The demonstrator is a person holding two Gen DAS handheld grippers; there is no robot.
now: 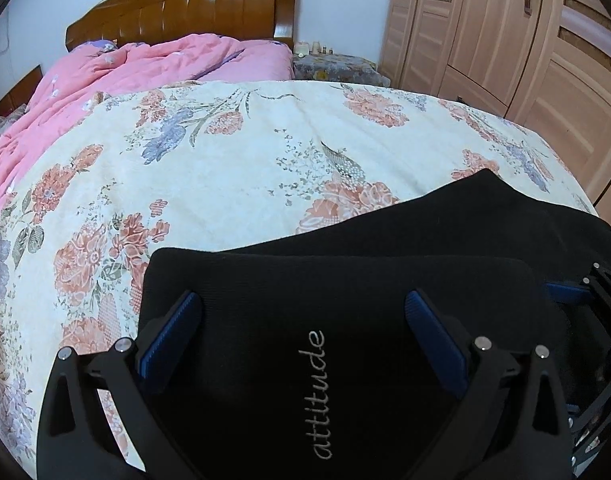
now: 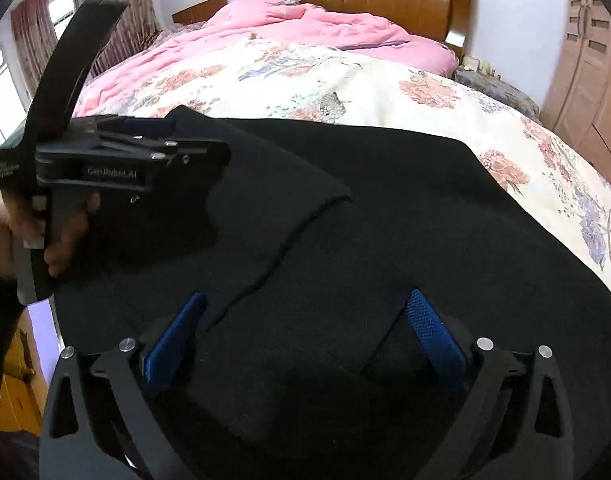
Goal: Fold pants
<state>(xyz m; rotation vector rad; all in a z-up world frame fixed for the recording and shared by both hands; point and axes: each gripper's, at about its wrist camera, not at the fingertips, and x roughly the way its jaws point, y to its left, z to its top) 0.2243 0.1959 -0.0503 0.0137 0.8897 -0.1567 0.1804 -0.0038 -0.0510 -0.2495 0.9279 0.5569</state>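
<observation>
Black pants (image 1: pixel 345 280) with grey "attitude" lettering lie folded on the floral bedspread (image 1: pixel 225 160) at the near edge of the bed. My left gripper (image 1: pixel 303 300) is open, its blue-padded fingers (image 1: pixel 173 332) spread wide just above the top fold. My right gripper (image 2: pixel 305 300) is also open, spread over the pants (image 2: pixel 405 220) further right. The left gripper's body (image 2: pixel 117 160), held by a hand, shows at the left of the right wrist view. The right gripper's edge (image 1: pixel 593 292) shows at the right of the left wrist view.
A pink quilt (image 1: pixel 125 68) is bunched at the head of the bed below the wooden headboard (image 1: pixel 193 8). A nightstand (image 1: pixel 333 64) and wooden wardrobe (image 1: pixel 505 32) stand to the right. Curtained windows (image 2: pixel 37 28) are on the left.
</observation>
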